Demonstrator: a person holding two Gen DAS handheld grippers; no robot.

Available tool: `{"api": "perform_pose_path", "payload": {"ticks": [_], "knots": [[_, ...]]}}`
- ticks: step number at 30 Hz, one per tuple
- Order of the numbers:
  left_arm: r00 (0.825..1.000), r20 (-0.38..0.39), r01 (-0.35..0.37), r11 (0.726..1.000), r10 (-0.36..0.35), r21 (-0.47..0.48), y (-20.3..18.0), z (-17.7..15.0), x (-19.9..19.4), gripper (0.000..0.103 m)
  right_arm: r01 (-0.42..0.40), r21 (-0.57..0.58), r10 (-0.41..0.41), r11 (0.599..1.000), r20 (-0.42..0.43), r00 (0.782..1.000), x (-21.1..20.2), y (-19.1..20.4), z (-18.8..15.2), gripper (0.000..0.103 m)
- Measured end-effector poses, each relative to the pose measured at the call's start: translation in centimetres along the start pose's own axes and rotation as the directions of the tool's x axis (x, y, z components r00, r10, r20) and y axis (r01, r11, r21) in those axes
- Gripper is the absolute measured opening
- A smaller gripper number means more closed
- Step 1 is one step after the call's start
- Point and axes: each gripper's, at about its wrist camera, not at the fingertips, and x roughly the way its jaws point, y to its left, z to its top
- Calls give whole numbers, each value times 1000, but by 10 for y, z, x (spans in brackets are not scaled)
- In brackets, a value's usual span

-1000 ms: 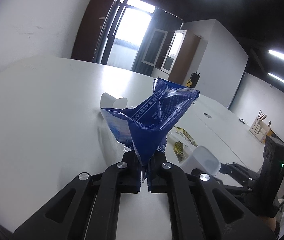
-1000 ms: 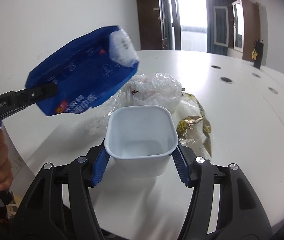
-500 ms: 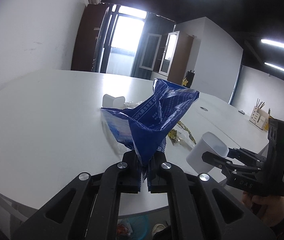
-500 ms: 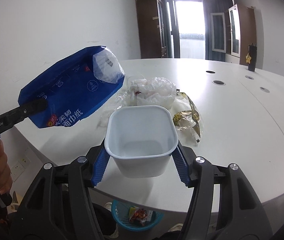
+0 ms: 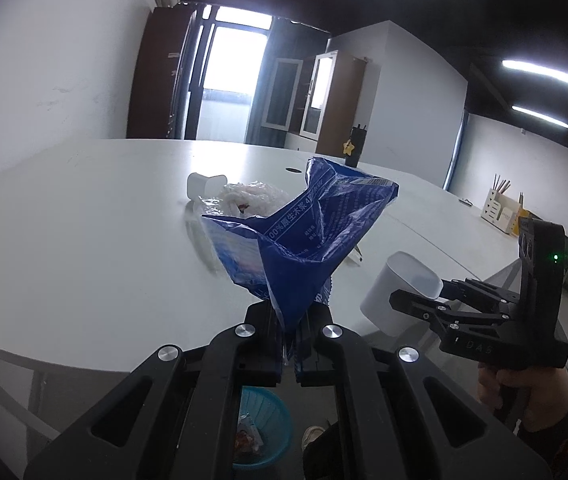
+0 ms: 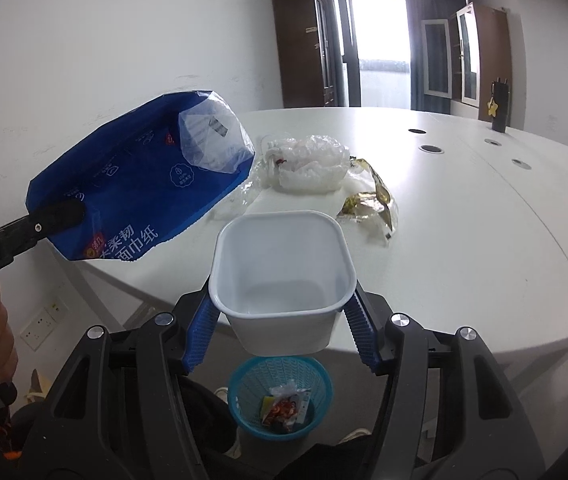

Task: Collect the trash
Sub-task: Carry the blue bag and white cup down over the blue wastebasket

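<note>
My left gripper (image 5: 289,334) is shut on the corner of a crumpled blue tissue pack wrapper (image 5: 303,240), held in the air past the table's near edge. The same wrapper (image 6: 140,184) shows at the left of the right wrist view, pinched by the left gripper (image 6: 64,216). My right gripper (image 6: 280,320) is shut on an empty white square plastic cup (image 6: 284,276), its blue pads against both sides; the cup (image 5: 399,292) hangs right of the wrapper. Directly below the cup, on the floor, stands a blue mesh waste basket (image 6: 280,404) with some wrappers in it; the basket (image 5: 262,428) also shows under the left gripper.
On the white table (image 6: 463,240) lie a crumpled clear plastic bag (image 6: 307,164), a gold snack wrapper (image 6: 371,204) and a tipped white cup (image 5: 204,186). A person's shoe (image 5: 313,436) is beside the basket. A desk organiser (image 5: 501,208) stands far right.
Both grippers have drawn back from the table with the wrapper and the cup still held. The table edge and the blue basket on the floor have come into view below them.
</note>
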Motion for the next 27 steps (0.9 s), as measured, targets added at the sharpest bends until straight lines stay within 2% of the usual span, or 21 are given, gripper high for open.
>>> {"api": "perform_pose_path", "payload": {"ticks": [7, 10, 13, 16, 21, 27], "knots": [[997, -70, 44, 999, -43, 8, 1, -37, -9, 2, 19, -18, -20, 1000, -58, 998, -8, 5, -38, 55], [988, -121, 91, 996, -93, -27, 9, -62, -10, 2, 11, -4, -11, 1000, -103, 995, -8, 5, -60, 55], [980, -166, 108, 993, -114, -41, 14, -81, -9, 2, 9, 4, -8, 1000, -140, 990, -7, 8, -79, 55], [971, -216, 92, 995, -99, -42, 20, -101, -6, 2, 1, 7, 0, 1000, -174, 985, -3, 10, -94, 55], [948, -310, 62, 997, -71, -38, 30, -133, 14, 2, 15, -9, -16, 1000, -221, 975, 12, 12, -113, 55], [926, -375, 20, 998, -38, -52, 36, -151, 38, 2, 5, -13, -8, 1000, -256, 967, 38, 14, -122, 55]]}}
